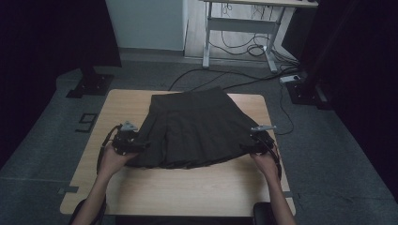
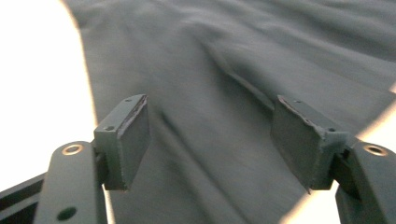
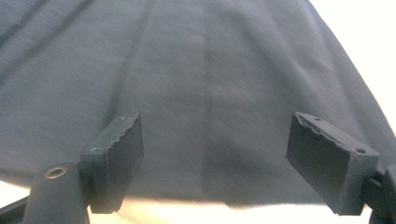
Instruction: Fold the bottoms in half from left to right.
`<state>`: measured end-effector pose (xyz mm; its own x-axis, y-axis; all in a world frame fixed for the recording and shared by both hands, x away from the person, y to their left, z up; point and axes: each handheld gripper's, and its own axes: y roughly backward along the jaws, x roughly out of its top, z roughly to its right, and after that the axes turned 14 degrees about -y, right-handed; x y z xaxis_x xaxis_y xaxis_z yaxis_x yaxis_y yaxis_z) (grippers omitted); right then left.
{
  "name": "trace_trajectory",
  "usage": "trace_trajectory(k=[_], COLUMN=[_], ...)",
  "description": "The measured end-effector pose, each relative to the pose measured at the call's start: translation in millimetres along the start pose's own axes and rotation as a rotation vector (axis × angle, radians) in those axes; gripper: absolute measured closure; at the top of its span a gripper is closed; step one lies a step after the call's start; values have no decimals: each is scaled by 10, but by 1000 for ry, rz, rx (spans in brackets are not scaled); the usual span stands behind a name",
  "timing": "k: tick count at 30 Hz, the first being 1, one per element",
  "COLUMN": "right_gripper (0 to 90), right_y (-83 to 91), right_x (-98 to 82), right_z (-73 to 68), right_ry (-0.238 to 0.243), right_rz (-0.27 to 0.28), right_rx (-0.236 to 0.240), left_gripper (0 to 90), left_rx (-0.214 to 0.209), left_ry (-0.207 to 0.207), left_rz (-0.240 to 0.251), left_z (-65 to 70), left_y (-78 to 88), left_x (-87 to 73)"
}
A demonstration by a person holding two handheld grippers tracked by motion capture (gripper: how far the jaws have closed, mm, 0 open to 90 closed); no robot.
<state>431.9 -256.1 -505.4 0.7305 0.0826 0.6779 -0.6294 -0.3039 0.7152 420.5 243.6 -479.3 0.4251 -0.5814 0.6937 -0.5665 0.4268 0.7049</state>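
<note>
A dark pleated skirt [image 1: 195, 129] lies flat at the centre of the high view, waistband toward the top of the frame, hem toward the bottom. The left gripper [image 1: 126, 140] sits at the skirt's lower left corner; the right gripper [image 1: 258, 140] sits at its lower right corner. In the left gripper view, the left gripper [image 2: 210, 135] has its jaws spread apart, the skirt [image 2: 224, 70] lying beyond and below them, pads not pressing on the fabric. In the right gripper view, the right gripper [image 3: 215, 158] likewise stands open above the skirt [image 3: 187, 70], near its hem edge. The skirt rests on a light wooden table [image 1: 197, 187]. Around it is grey floor [image 1: 338, 154], with black cables [image 1: 244, 77] and a white desk frame [image 1: 244, 23] at the upper centre.
</note>
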Motion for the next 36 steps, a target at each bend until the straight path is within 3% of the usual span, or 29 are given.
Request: trace_trajectory(k=[2,5,6,7,9,12,15,16,19,22,28,36], right_gripper=[174,187,219,219,280,348,404,425,443,443,444,444], right_y=[-110,-208,-308,-308,-441,-556,-624,-643,-627,-592,-511,-360], right_x=[108,170,221,221,270,273,246,218,181,145,41,-134], right_z=[-113,-169,-210,-210,-249,-266,-264,-234,-214,-231,-247,-239], right_ry=[7,6,7,7,-2,11,27,-8,-24,-21,-20,-11], right_rz=[-16,-30,-47,-47,-62,-98,-140,-122,-96,-102,-94,-85], right_rx=[32,36,33,33,24,8,0,20,22,16,25,40], left_gripper=[369,441,487,525,576,670,734,750,770,767,739,703], left_rx=[6,17,48,48,73,79,80,75,67,49,58,12], left_ry=[-6,-16,-12,-12,22,33,31,28,20,31,12,21], left_rz=[-25,-46,-74,-74,-106,-135,-119,-112,-109,-100,-108,-92], left_z=[-115,-161,-193,-193,-259,-274,-260,-247,-223,-181,-37,185], left_y=[-206,-354,-483,-483,-672,-783,-794,-780,-746,-696,-602,-432], left_x=[55,79,90,90,65,11,-20,-39,-71,-119,-178,-316])
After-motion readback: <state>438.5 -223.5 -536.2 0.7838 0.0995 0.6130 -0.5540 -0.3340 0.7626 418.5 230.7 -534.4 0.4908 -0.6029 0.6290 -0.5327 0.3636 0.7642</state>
